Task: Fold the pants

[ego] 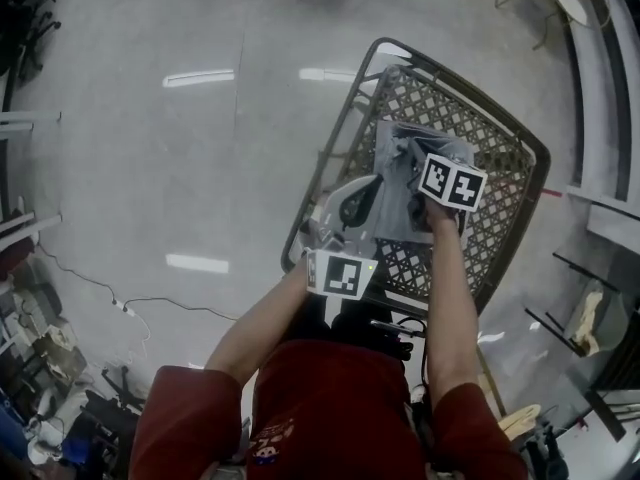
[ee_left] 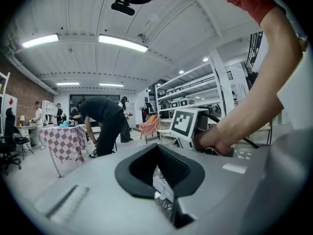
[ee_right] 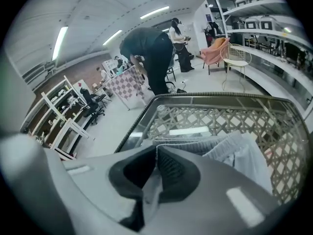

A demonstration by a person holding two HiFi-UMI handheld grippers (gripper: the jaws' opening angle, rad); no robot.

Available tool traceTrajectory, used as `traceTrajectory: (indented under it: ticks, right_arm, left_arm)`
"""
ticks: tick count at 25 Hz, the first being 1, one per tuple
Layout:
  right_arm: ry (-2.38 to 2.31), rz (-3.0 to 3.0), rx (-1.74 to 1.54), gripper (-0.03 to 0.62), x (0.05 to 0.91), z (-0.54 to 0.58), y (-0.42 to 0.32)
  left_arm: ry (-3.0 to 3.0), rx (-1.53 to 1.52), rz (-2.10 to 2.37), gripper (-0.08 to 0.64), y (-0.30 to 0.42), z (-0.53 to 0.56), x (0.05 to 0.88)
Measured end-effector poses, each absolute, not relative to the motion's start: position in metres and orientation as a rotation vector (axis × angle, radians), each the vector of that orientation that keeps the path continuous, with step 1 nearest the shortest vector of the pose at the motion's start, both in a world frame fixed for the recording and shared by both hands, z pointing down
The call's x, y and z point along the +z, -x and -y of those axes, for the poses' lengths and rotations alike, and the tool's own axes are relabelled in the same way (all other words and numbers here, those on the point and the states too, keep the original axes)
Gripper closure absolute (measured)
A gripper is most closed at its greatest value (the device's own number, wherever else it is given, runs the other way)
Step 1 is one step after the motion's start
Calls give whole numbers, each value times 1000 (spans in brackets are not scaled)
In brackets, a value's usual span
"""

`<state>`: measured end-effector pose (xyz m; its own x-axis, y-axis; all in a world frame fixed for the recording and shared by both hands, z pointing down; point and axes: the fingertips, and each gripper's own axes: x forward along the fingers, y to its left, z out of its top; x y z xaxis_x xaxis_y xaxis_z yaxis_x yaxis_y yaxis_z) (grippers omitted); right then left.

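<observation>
Left claw and right claw both clamp tight on grey pants — atop a lattice table.

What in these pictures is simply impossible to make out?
- Pants: in the head view, the right gripper and the forearm cover the near part, so the waistband and legs cannot be told apart.
- Left gripper: in the left gripper view the jaw tips meet, but the pale sliver behind them is too small to identify.
- Table: in the head view, the person's arms and body hide the near edge.
</observation>
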<state>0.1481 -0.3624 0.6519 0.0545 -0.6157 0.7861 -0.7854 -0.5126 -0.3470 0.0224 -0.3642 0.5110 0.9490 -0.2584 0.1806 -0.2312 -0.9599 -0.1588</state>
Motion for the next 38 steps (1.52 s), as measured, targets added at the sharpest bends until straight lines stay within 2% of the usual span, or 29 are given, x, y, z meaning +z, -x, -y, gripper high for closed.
traceTrajectory:
  ticks: [5, 10, 12, 18, 25, 38]
  right_arm:
    - [-2194, 1408, 1527, 572, 672, 378, -153]
    - [-2271, 1466, 1434, 486, 651, 389, -155]
    - [-2307, 1478, 1363, 471, 640, 389, -156]
    - [-2483, 1517, 1184, 472, 593, 365, -152]
    - [-2613, 1450, 788, 472, 515, 311, -129]
    - [-2734, 1461, 220, 472, 371, 155, -72]
  left_arm:
    - [2999, -327, -331, 554, -15, 352, 519]
    - [3024, -319, -312, 554, -8, 344, 521]
    - [3026, -314, -315, 554, -6, 344, 521]
    - [3036, -265, -335, 554, 0, 351, 506]
    - [3017, -154, -312, 554, -7, 356, 465]
    - [2977, -33, -376, 554, 3, 254, 369]
